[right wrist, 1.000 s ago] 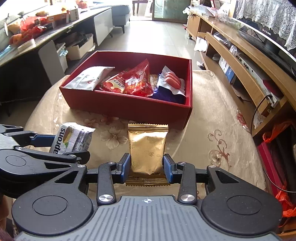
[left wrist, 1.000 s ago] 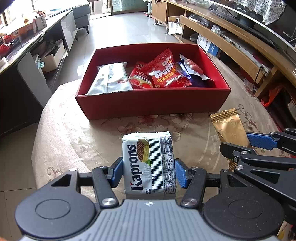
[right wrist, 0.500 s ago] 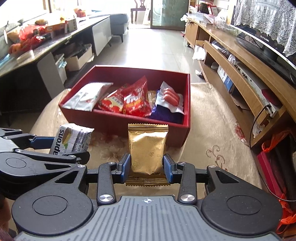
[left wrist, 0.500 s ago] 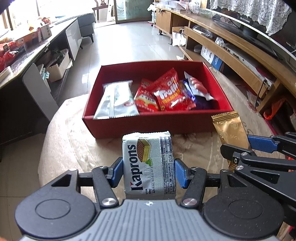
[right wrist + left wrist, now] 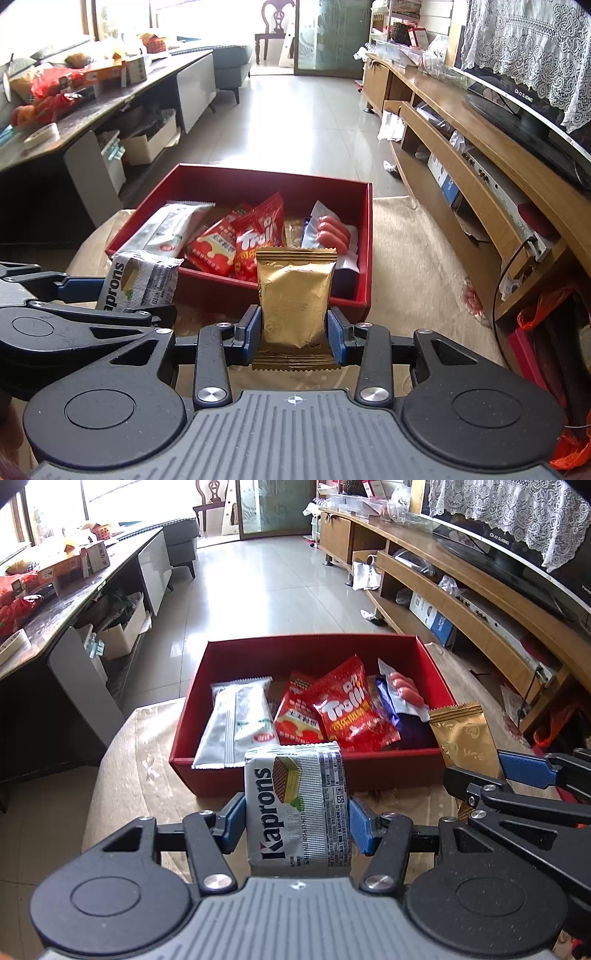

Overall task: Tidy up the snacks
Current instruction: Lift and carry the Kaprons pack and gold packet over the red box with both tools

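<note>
My left gripper (image 5: 297, 821) is shut on a white Kaprons wafer pack (image 5: 299, 805), held above the table just in front of the red box (image 5: 295, 775). My right gripper (image 5: 295, 332) is shut on a gold foil packet (image 5: 295, 295), also lifted before the box's near wall (image 5: 266, 291). Each held snack shows in the other view too: the gold packet (image 5: 463, 738) at the right, the wafer pack (image 5: 138, 280) at the left. Inside the box lie a white bar pack (image 5: 236, 723), red Trolli bag (image 5: 351, 705), another red pack (image 5: 297, 716) and a sausage pack (image 5: 402, 694).
The box stands on a round table with a beige floral cloth (image 5: 413, 258). A long wooden TV bench (image 5: 480, 155) runs along the right, a dark cluttered counter (image 5: 55, 590) along the left. Tiled floor (image 5: 266, 590) stretches beyond the table.
Both grippers have risen with their snacks still clamped, and their views have tipped up. The box now sits lower in both views, and more of its inside shows.
</note>
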Demonstrator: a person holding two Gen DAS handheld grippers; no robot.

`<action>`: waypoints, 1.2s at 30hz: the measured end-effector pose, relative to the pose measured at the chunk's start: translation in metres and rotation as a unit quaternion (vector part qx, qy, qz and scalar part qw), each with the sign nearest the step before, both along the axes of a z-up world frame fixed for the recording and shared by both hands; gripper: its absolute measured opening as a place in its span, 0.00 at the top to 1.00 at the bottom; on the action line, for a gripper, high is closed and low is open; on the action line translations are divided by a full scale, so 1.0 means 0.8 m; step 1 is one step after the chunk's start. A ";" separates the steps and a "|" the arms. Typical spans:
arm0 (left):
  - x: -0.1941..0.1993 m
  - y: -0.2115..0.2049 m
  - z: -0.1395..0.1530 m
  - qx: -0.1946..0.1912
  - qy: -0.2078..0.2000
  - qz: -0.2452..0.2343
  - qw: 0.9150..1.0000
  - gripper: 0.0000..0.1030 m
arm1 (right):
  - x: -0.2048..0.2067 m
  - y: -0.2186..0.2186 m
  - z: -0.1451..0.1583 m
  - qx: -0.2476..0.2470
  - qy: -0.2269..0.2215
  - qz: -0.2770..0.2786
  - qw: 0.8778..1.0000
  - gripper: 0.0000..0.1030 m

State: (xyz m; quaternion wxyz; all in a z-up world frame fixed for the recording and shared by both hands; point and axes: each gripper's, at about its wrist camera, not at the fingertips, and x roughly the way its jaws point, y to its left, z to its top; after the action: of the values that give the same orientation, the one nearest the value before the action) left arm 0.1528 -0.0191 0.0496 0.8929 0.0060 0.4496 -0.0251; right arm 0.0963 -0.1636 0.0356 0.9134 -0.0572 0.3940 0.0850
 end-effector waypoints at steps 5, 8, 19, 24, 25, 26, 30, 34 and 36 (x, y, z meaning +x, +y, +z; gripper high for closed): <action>0.013 -0.001 0.005 0.001 -0.006 0.004 1.000 0.49 | 0.011 -0.001 0.005 0.002 -0.007 -0.004 1.000 0.54; 0.023 -0.002 0.008 0.001 -0.011 0.006 1.000 0.49 | 0.020 -0.003 0.008 0.005 -0.010 -0.006 1.000 0.54; 0.064 -0.006 0.017 0.006 -0.028 0.018 0.999 0.49 | 0.055 -0.004 0.015 0.008 -0.024 -0.012 1.000 0.54; 0.082 -0.006 0.016 0.006 -0.031 0.025 0.999 0.49 | 0.074 -0.002 0.016 0.006 -0.027 -0.012 1.000 0.54; 0.086 -0.005 0.015 0.008 -0.032 0.025 0.999 0.49 | 0.077 -0.002 0.015 0.007 -0.027 -0.013 1.000 0.55; 0.089 -0.006 0.014 0.009 -0.032 0.026 0.999 0.49 | 0.079 -0.002 0.015 0.006 -0.028 -0.013 1.000 0.55; 0.101 -0.006 0.010 0.016 -0.032 0.028 0.999 0.49 | 0.091 -0.001 0.010 0.008 -0.026 -0.015 1.000 0.54; 0.113 -0.006 0.003 0.023 -0.030 0.032 0.999 0.50 | 0.102 0.001 0.003 0.010 -0.022 -0.016 1.000 0.55; 0.118 -0.006 -0.001 0.026 -0.029 0.033 0.999 0.50 | 0.108 0.001 -0.002 0.012 -0.020 -0.017 1.000 0.55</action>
State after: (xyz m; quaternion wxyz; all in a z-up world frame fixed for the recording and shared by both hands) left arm 0.2476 -0.0242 0.0486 0.9053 0.0154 0.4242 0.0167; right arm 0.1825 -0.1625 0.0343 0.9231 -0.0406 0.3755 0.0727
